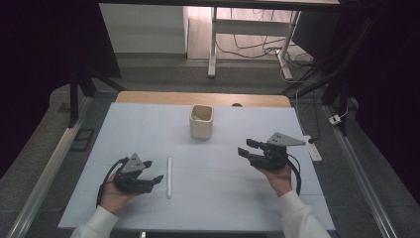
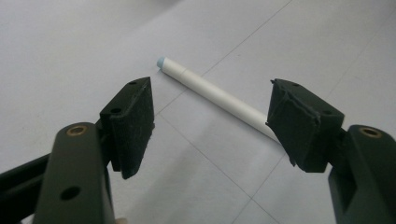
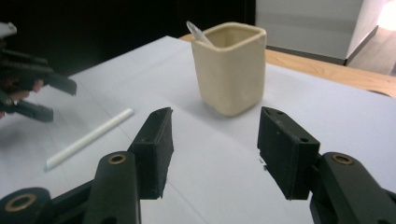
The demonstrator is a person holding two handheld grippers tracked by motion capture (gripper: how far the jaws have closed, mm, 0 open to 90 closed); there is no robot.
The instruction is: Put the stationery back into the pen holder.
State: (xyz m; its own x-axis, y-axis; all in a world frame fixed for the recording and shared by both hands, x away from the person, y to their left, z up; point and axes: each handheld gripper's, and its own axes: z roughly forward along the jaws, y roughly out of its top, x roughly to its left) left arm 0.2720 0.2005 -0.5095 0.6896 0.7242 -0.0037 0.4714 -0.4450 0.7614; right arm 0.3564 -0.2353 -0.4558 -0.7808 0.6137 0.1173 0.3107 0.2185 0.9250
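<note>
We see one container: a cream square-ish cup (image 1: 201, 122) standing upright on the white surface (image 1: 237, 198), towards the far side, approx. centre. In the high view sth pale lies inside it, but we can't tell what. The right tool view is clearer: a thin whitish piece w/ a pointed tip sticks up over the cup's rim at its left corner, leaning on the inner wall. We can't tell more of the cup's contents.

The white stick (image 1: 169, 177) lies flat on the surface, nearer the person's side, just beside the left tool (image 1: 155, 171) and well apart from the cup. The left tool view adds what the others don't: the stick has a small light-blue tip and a faint seam a little behind it, and it runs diagonally beyond the two pads, partly hidden by the right-hand pad.

Left tool: jaws wide apart, nothing btw. them, not touching the stick; it points across at the stick from the left. Right tool (image 1: 245, 148): jaws also apart, holding nothing, held above the surface at the right, pointing left towards the cup. Its own view shows the cup ahead btw. the jaws but farther off, plus the stick and the left tool at the left edge.

The high view alone shows both white sleeves, the wooden edge behind the surface, and cables on the floor beyond.
</note>
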